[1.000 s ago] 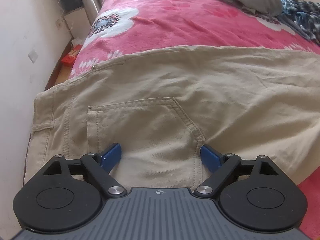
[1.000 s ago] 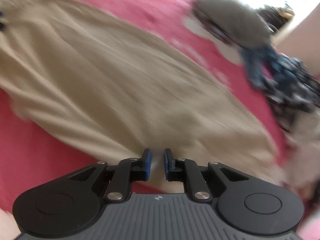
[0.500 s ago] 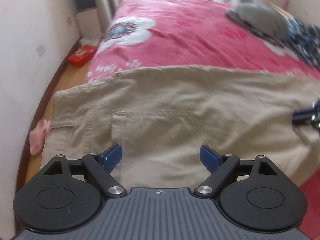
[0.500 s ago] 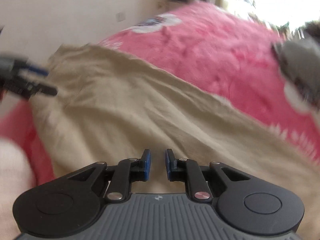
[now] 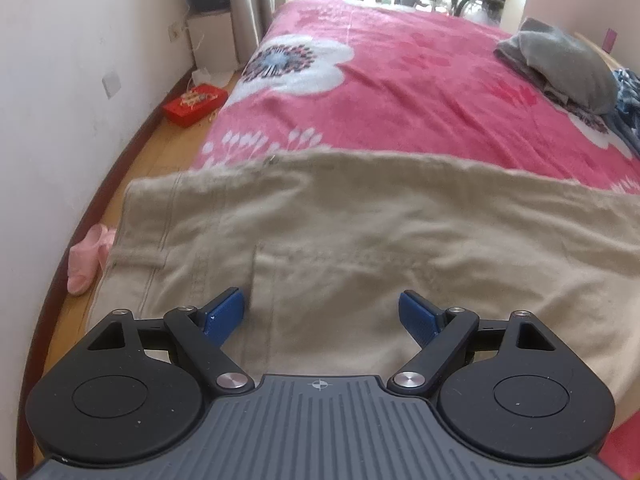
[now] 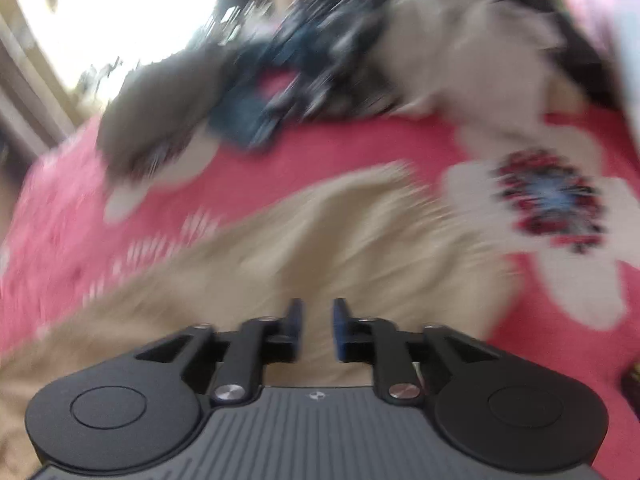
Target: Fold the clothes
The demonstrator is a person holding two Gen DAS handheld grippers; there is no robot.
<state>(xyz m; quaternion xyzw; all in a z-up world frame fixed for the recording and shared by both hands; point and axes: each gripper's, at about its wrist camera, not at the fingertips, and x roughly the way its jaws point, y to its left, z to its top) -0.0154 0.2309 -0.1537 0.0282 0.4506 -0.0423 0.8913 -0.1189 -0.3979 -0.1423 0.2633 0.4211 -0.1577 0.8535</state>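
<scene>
Tan trousers lie spread across the near end of a pink flowered bed, waistband to the left. My left gripper is wide open above the seat, around the back pocket area, holding nothing. In the blurred right wrist view, my right gripper hovers over the tan trouser leg. Its jaws stand a narrow gap apart with nothing between them.
A folded grey garment and a blue patterned cloth lie at the bed's far right; both show blurred in the right wrist view. A white wall runs left, with a red box and pink slippers on the floor.
My left gripper pulled back and up, still open, so more of the waistband and floor show. My right gripper swung fast from facing the waistband toward the clothes pile.
</scene>
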